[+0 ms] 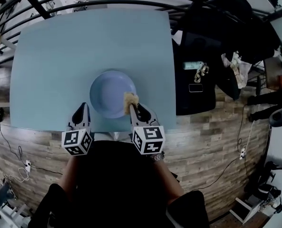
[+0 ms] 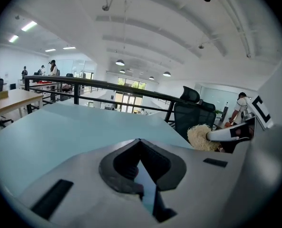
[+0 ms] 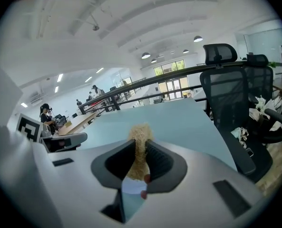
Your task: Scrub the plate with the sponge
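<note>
Blue plate (image 1: pixel 110 93) lies flat on the pale blue worktop (image 1: pixel 55 56), near its front edge and roughly central. The right gripper (image 1: pixel 133 107) has its jaws clamped on a tan, fibrous sponge (image 1: pixel 130 99). The right gripper view confirms this: the sponge (image 3: pixel 140 144) is pinched between the two dark jaws and its frayed top stands proud of them. From the head view the sponge sits over the plate's near right rim; whether it actually touches cannot be told. The left gripper (image 1: pixel 82 107) is just left of the plate, apart from it, over the worktop's front edge. Its own view shows the left gripper (image 2: pixel 140 140) with jaws brought together and nothing between them. A black office chair (image 1: pixel 198 65) stands beside the worktop's right end.
</note>
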A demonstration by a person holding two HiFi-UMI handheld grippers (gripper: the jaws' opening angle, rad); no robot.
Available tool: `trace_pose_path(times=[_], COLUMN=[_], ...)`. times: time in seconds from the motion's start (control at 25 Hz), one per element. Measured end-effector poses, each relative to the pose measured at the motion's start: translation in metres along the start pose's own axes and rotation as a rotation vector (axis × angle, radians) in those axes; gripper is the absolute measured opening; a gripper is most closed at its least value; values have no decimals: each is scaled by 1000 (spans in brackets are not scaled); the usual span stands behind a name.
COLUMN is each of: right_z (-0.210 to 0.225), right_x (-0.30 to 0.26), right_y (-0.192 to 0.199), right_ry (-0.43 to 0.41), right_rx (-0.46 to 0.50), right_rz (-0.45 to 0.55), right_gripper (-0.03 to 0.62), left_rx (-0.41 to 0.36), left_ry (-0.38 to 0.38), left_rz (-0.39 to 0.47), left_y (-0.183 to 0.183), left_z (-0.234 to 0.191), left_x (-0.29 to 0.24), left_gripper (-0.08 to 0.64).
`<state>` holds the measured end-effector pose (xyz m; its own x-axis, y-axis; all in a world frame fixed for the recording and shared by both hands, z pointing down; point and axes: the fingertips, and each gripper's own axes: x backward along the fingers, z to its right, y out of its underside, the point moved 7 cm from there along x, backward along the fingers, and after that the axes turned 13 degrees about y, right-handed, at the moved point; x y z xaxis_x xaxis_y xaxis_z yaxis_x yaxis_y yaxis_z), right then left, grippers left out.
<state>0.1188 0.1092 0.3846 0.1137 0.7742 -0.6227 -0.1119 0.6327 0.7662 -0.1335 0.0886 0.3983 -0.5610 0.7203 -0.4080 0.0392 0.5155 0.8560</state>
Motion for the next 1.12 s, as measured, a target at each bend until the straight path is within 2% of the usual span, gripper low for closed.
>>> trace_pose_path(times=[0.16, 0.44, 0.72, 0.88, 1.12], right_z=[-2, -11, -10, -8, -10], right_x=[19, 51, 79, 97, 116], right_y=[-19, -43, -65, -80, -95], right_ry=[-18, -31, -34, -40, -63], right_rx=[-10, -13, -17, -32, -36], right_rz=[78, 223, 367, 450, 551], right_gripper=[71, 71, 71, 71, 71], left_rx=[16, -14, -82, -124, -128], left_ry=[16, 25, 30, 12, 8], left_rz=[58, 152, 249, 276, 332], left_y=[-12, -38, -69, -78, -89], left_z=[9, 26, 46, 54, 61], left_x=[9, 36, 56, 62, 72], left_gripper=[2, 2, 2, 2, 2])
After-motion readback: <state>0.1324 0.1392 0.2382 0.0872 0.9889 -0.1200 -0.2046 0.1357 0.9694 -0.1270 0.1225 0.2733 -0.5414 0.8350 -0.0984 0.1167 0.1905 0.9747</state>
